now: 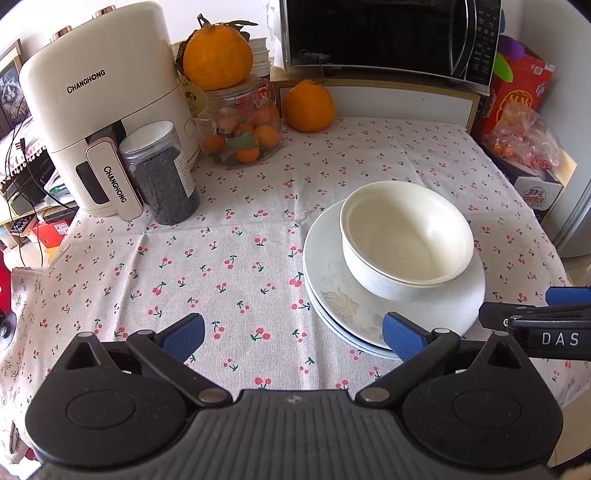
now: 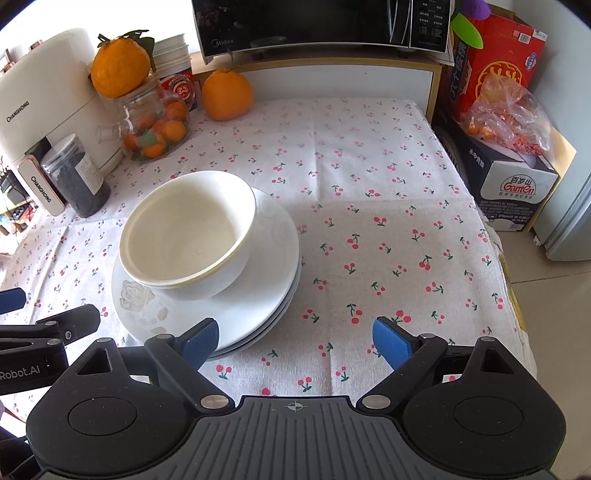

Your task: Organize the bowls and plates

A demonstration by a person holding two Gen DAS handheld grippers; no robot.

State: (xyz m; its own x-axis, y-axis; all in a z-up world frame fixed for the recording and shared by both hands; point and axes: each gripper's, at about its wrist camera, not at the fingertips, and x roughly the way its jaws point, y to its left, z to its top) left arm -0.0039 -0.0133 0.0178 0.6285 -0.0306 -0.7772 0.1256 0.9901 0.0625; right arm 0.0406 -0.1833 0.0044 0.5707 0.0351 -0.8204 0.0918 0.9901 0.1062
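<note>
My left gripper (image 1: 293, 338) hangs with its jaws spread wide and nothing between them; its right blue pad (image 1: 402, 339) sits just at the near rim of the plates, though I cannot tell whether it touches. My right gripper (image 2: 295, 341) is likewise wide open and empty, over bare cherry-print tablecloth (image 2: 369, 206), its left pad (image 2: 201, 341) just beside the plates' near rim.

From the table's left edge I count one white air fryer (image 1: 107, 110), one clear canister of dark grains (image 1: 162, 173), one glass jar of small oranges (image 1: 243, 125) with one big orange (image 1: 218, 55) on top, and a second big orange (image 1: 308, 107) at the back edge under the microwave (image 1: 391, 35).

Near the middle of the table, towards the near edge, lies a stack of plates (image 1: 369, 314), three rims as far as I can make out, carrying two nested white bowls (image 1: 406, 236).
</note>
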